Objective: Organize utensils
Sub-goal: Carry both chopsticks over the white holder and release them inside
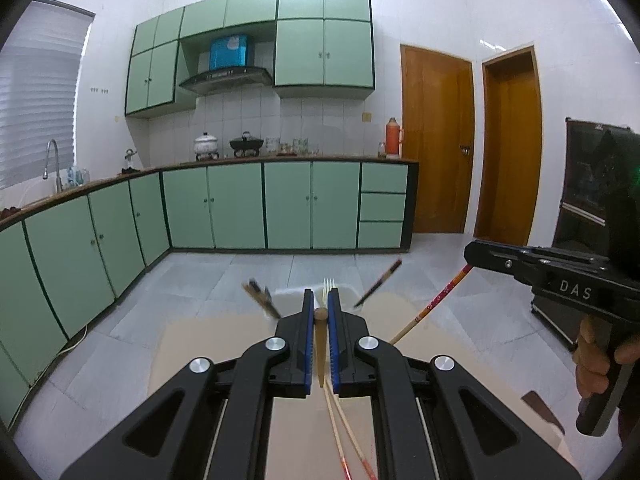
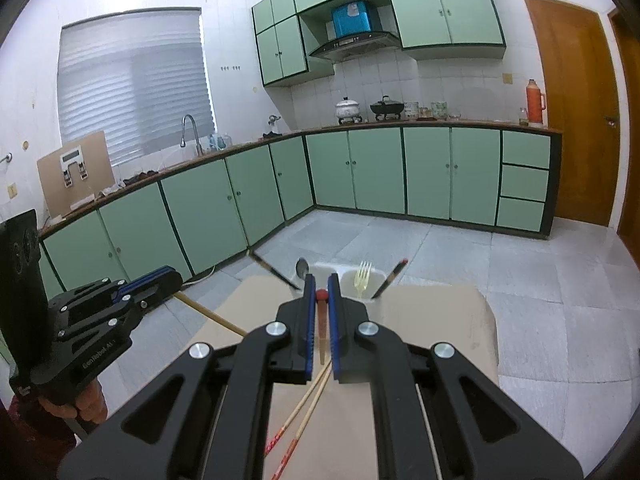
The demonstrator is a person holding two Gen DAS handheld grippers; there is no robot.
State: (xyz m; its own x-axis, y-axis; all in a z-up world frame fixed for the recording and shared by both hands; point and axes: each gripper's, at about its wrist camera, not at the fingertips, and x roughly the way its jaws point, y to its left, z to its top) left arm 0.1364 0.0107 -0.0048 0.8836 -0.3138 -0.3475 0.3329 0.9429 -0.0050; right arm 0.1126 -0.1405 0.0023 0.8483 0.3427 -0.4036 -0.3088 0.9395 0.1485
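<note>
The beige flat-topped table (image 2: 432, 320) carries a white compartmented utensil holder (image 2: 362, 280) at its far edge, with a pale plastic fork (image 2: 363, 276) standing inside. Nearer than the holder, the left gripper (image 1: 320, 312) pinches plain wooden chopsticks (image 1: 321, 344) and the right gripper (image 2: 320, 294) red-tipped chopsticks (image 2: 321, 320). Carrying appears underway; next, tips must be lowered into a compartment.
</note>
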